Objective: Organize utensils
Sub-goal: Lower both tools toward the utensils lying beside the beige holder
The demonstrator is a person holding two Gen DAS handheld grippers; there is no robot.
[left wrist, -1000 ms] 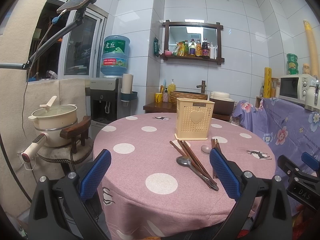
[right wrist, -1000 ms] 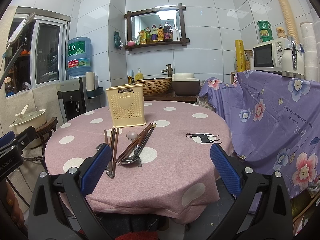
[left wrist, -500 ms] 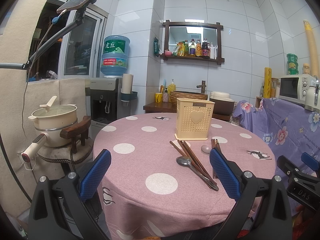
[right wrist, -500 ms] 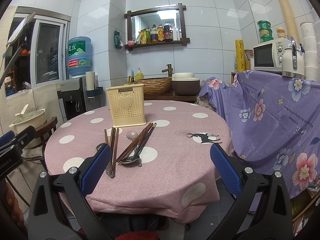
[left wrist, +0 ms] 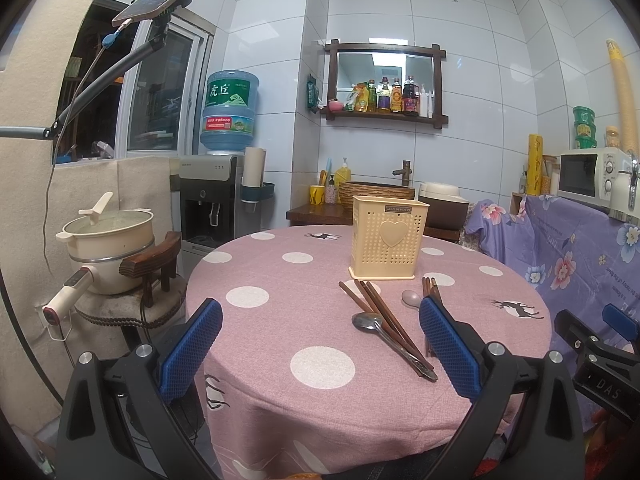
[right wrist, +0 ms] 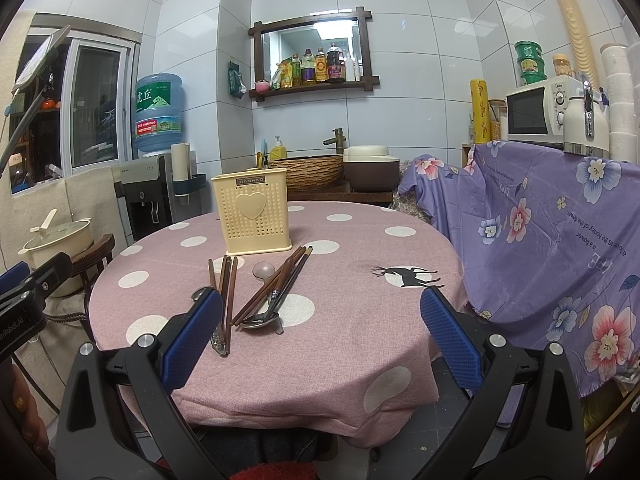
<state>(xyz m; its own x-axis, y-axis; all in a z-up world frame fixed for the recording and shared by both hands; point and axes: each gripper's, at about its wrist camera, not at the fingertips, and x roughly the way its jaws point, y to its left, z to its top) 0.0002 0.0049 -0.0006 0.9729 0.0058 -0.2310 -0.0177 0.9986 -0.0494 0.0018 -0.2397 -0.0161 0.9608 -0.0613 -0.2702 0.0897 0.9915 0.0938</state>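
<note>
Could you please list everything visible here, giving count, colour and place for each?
table: one, pink cloth with white dots, centre
utensil holder: one, cream, upright at the table's far side
chopsticks: several, brown, lying loose before the holder
spoons: at least three, two metal and one pale, among the chopsticks
water bottle: one, blue, on the dispenser
pot: one, cream, on a stool at the left
microwave: one, white, right
floral cloth: one, purple, right
left gripper: blue pads, jaws open, empty
right gripper: blue pads, jaws open, empty
</note>
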